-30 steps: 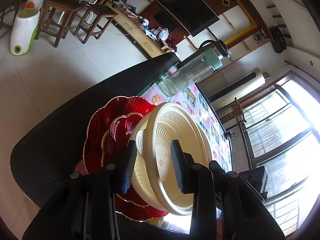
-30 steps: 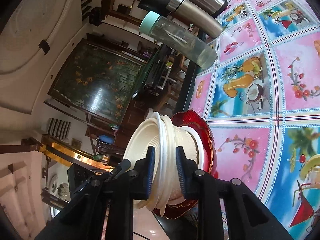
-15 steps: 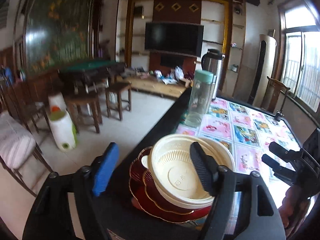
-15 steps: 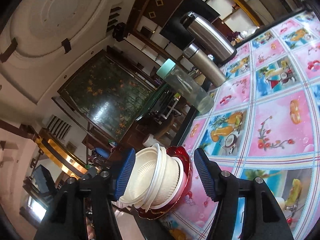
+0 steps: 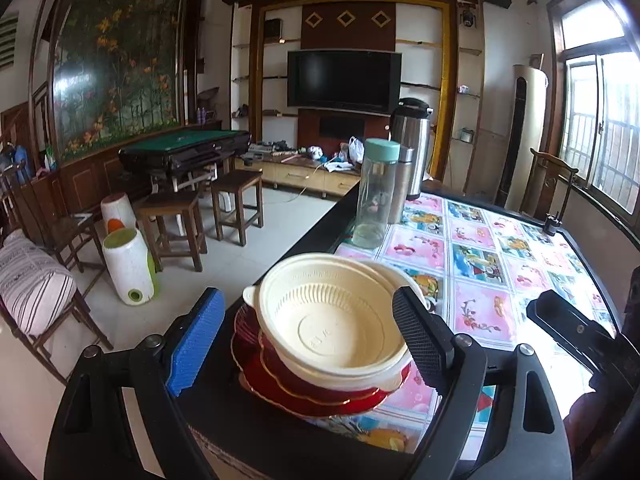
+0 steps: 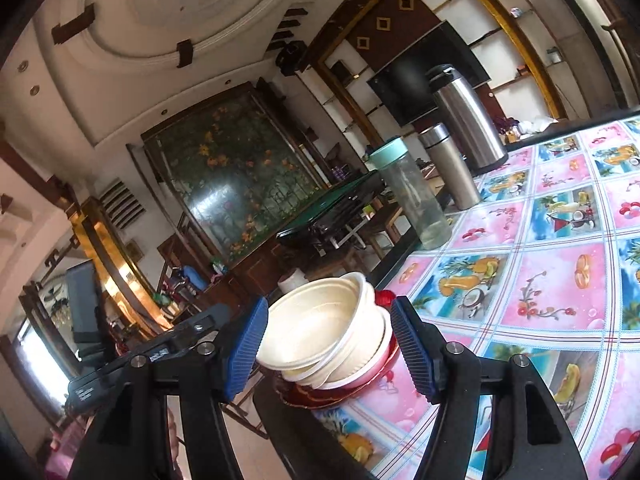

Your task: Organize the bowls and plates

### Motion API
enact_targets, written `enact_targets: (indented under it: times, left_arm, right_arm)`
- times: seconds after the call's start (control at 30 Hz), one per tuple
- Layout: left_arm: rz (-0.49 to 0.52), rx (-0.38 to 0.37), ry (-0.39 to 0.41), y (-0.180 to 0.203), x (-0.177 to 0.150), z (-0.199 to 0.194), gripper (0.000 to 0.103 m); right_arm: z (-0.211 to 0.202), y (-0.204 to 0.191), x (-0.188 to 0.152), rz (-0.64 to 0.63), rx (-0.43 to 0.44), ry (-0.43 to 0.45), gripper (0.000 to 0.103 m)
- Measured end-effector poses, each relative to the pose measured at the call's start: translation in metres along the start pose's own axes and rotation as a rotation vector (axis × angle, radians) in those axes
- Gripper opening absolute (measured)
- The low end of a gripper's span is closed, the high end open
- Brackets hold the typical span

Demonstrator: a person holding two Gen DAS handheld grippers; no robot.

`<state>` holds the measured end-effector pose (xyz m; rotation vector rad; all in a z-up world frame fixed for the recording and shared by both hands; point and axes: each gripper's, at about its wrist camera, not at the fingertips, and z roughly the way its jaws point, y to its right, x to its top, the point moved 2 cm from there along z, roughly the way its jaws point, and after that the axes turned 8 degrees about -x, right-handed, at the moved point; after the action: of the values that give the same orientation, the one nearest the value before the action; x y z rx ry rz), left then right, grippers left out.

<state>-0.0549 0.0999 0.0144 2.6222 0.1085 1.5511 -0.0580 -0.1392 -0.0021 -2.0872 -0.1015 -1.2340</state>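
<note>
Left gripper (image 5: 308, 338): jaws spread wide apart, holding nothing, one on each side of the bowl stack without touching it.
Cream bowls (image 5: 334, 322): nested in a stack, upright, resting on the red plates.
Red plates (image 5: 320, 394): stacked under the bowls at the tabletop (image 5: 480, 264) corner, near its dark edge.
Clear bottle (image 5: 374, 194): upright behind the bowls, beside a steel flask (image 5: 402, 188).
Right gripper (image 6: 326, 350): jaws wide apart, empty, framing the bowls.
</note>
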Motion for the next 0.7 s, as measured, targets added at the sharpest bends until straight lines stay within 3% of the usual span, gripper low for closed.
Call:
enact_targets:
  times: [0.3,0.7]
  left_arm:
    - [-0.055,0.080,-0.004,-0.008,-0.013,-0.004,0.088]
    - [-0.037,0.072,0.015,-0.005,-0.015,-0.009,0.103]
  right_arm:
    - [0.002,-0.022,-0.012,-0.060,-0.020,-0.022,0.067]
    - [0.013,-0.031,-0.016,-0.088,-0.033,-0.045,0.067]
